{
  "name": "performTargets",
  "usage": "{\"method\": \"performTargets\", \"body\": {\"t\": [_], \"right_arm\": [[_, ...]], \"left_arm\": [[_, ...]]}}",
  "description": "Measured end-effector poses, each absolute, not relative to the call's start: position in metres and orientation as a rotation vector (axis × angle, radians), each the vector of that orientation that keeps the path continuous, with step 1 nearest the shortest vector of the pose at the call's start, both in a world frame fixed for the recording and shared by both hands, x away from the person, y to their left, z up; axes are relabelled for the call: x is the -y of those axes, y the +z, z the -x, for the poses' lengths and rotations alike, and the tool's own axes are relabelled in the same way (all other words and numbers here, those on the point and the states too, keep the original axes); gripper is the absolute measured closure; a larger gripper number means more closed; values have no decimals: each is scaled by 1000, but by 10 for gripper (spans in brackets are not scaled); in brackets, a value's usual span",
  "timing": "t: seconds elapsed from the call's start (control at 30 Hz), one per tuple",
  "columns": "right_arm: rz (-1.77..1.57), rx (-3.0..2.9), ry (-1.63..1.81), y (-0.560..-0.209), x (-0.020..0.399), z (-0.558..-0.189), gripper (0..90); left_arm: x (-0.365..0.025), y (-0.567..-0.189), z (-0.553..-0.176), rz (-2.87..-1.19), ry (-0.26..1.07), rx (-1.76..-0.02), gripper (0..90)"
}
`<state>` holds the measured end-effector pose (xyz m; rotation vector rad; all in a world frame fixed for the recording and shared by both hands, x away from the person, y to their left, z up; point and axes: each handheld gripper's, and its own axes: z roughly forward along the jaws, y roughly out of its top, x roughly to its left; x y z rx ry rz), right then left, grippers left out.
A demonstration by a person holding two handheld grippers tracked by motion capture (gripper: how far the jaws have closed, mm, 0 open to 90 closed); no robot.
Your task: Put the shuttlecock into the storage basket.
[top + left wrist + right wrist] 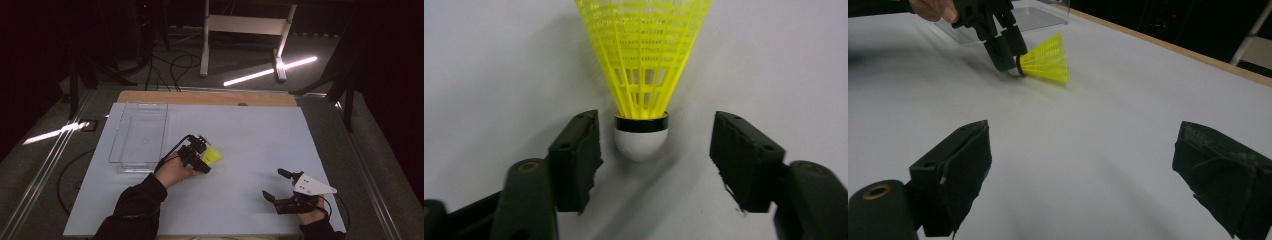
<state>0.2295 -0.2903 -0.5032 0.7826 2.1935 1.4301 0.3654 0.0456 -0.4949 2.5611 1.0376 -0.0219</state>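
- where the high view looked down on the pale grey table (pixel 240 200), a yellow shuttlecock (pixel 212 156) lay on its side near the middle of the board, its skirt pointing away from the person's left hand (pixel 172 171).
- the left gripper (pixel 202 159) sat right at the shuttlecock, held low over the surface.
- in the left gripper view the 2 black jaws stood spread apart, with the shuttlecock's white cork (pixel 641 143) between them; the cork was just beside one jaw and clear of the other, so nothing was clamped.
- the yellow mesh skirt (pixel 643 50) fanned upward from a dark band above the cork in that view.
- whether the nearer jaw actually touched the cork was hard to tell; a thin gap seemed to show.
- a clear plastic tray (pixel 139 136) rested on the table to the left of the shuttlecock, near but not touching it, toward the far left part of the board.
- the right gripper (pixel 279 186) hovered near the front right corner of the table, well apart from the shuttlecock, with its grey 3-cornered plate (pixel 312 186) on top.
- in the right gripper view its 2 jaws were wide apart over bare table, holding nothing, and the left gripper (pixel 1007 55) and shuttlecock (pixel 1047 60) appeared farther off.
- a wooden edge (pixel 207 97) ran along the table's far side, and a white frame (pixel 245 30) stood on the dark floor beyond.
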Motion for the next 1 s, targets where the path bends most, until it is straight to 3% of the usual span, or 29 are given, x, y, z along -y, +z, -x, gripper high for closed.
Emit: {"method": "performTargets", "body": {"t": [0.63,0.73,1.0], "right_arm": [[-772,-2198,1425,-503,290,-229,88],[-771,-2198,1427,-503,290,-229,88],[-772,-2198,1429,-503,290,-229,88]], "left_arm": [[-38,-503,-375,-2655,-47,-1017,577],[-39,-503,-377,-2662,-45,-1006,638],[-36,-501,-379,-2713,-42,-960,654]]}}
